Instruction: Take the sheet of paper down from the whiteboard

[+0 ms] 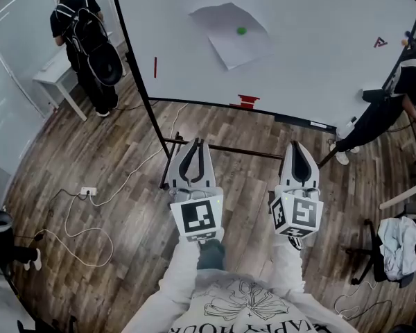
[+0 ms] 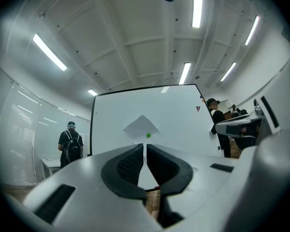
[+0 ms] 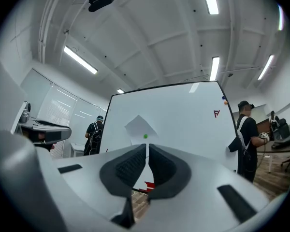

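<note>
A white sheet of paper hangs tilted on the whiteboard, pinned by a green magnet. The sheet and magnet show ahead in the left gripper view, and the sheet with its magnet also in the right gripper view. My left gripper and right gripper are side by side over the floor, well short of the board. Both are shut with nothing between the jaws.
A red item sits on the board's lower rail, a red mark at its left. A person with a backpack stands by a white table at left; another person at right. Cables lie on the wooden floor.
</note>
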`<state>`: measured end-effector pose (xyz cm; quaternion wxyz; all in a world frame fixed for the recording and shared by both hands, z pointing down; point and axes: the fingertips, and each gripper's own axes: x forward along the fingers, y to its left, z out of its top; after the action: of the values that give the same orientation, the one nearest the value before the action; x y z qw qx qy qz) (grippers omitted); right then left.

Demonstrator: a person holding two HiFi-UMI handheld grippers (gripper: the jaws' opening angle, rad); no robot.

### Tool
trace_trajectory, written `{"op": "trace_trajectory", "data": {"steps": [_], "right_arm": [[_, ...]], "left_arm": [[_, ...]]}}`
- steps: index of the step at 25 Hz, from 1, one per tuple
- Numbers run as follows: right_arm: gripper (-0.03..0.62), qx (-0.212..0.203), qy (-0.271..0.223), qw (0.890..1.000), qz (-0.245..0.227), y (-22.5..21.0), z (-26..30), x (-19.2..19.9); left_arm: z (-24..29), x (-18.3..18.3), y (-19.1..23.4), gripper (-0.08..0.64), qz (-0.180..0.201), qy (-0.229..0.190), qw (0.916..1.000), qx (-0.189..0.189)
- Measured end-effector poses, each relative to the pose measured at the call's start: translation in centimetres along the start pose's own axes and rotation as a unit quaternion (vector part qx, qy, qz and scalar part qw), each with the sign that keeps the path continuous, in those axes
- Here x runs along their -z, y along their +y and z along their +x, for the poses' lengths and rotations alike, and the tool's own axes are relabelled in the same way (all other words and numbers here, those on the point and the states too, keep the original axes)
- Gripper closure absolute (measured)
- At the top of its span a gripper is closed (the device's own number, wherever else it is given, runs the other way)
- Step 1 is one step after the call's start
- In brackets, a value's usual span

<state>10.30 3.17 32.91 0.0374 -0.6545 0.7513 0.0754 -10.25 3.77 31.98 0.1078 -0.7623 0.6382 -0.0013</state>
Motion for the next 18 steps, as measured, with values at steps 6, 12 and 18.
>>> {"op": "trace_trajectory", "data": {"steps": [6,12,18], "right_arm": [[0.589,0.016,-0.007,1.000,-0.011,0.4,9.2,-1.0],[0.584,0.035,-0.009,0.999,-0.021,0.2,15.6,-0.7],[0.535,0.026,0.010,0.999,-0.030,0.4,19.2,1.0]], "left_arm": [[9.3,-0.7,3.4,0.538,0.007,-0.014,0.9997,0.020],[16.0,-0.3,5.2,0.538,0.011,-0.031,0.9989,0.035],[20.4,1.3,5.0,0.538,0.009,-0.028,0.9982,0.052]]}}
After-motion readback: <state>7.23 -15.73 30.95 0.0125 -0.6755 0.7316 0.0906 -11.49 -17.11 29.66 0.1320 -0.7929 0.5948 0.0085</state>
